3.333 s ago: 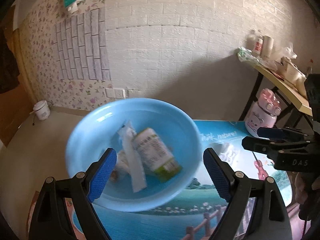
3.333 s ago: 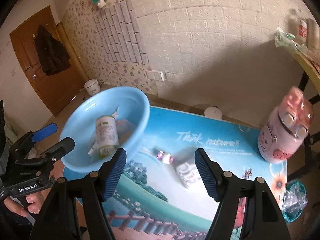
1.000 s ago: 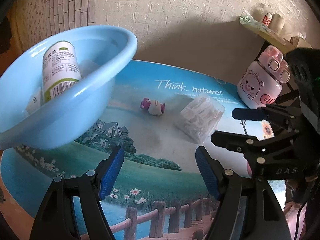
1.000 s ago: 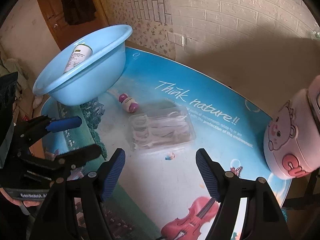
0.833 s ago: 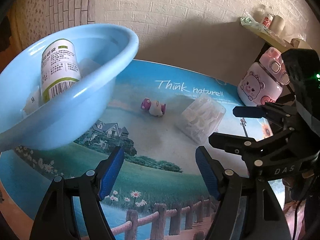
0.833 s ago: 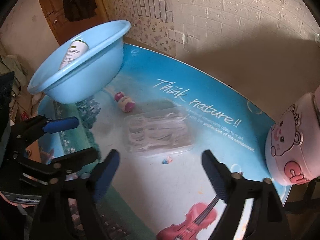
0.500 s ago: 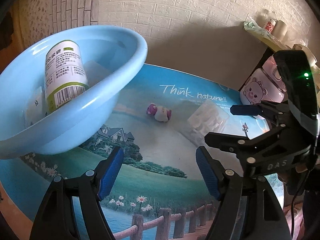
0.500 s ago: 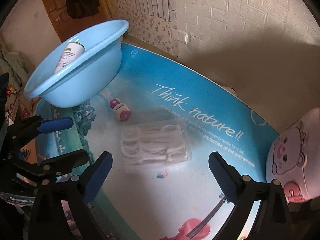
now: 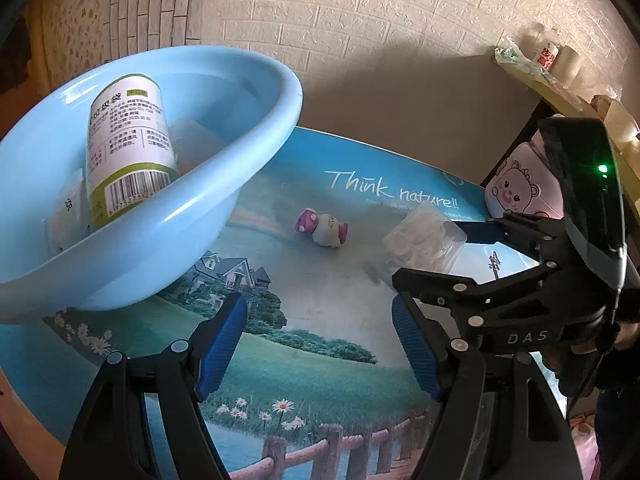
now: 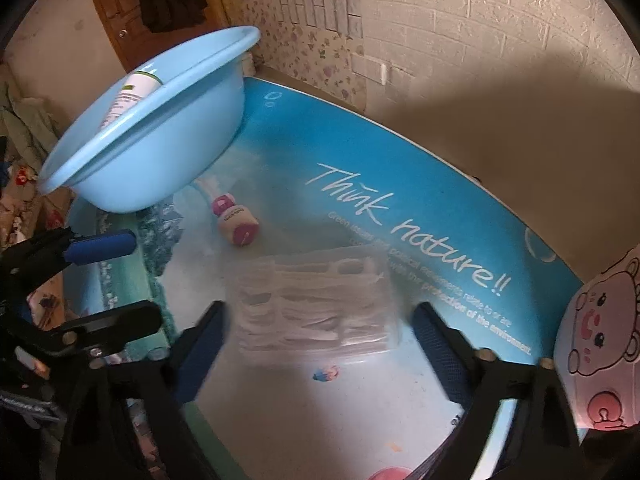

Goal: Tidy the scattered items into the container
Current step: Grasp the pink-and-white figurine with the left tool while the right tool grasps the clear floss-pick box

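A light blue basin stands at the left of the table with a white and green bottle lying inside. A small pink and white toy lies on the mat beside it. Further right lies a clear box of floss picks. My right gripper is lowered around this box with its jaws closing, the box between the pads and a little gap on each side. My left gripper hangs open over bare mat near the front edge, holding nothing.
A pink piggy cup stands at the table's right edge. A tiny coloured scrap lies just in front of the floss box. A brick-pattern wall runs behind the table, and a cluttered shelf is at the far right.
My right gripper has come down and forward over the floss box, its jaws spreading wider and then narrowing. The left gripper has barely moved.
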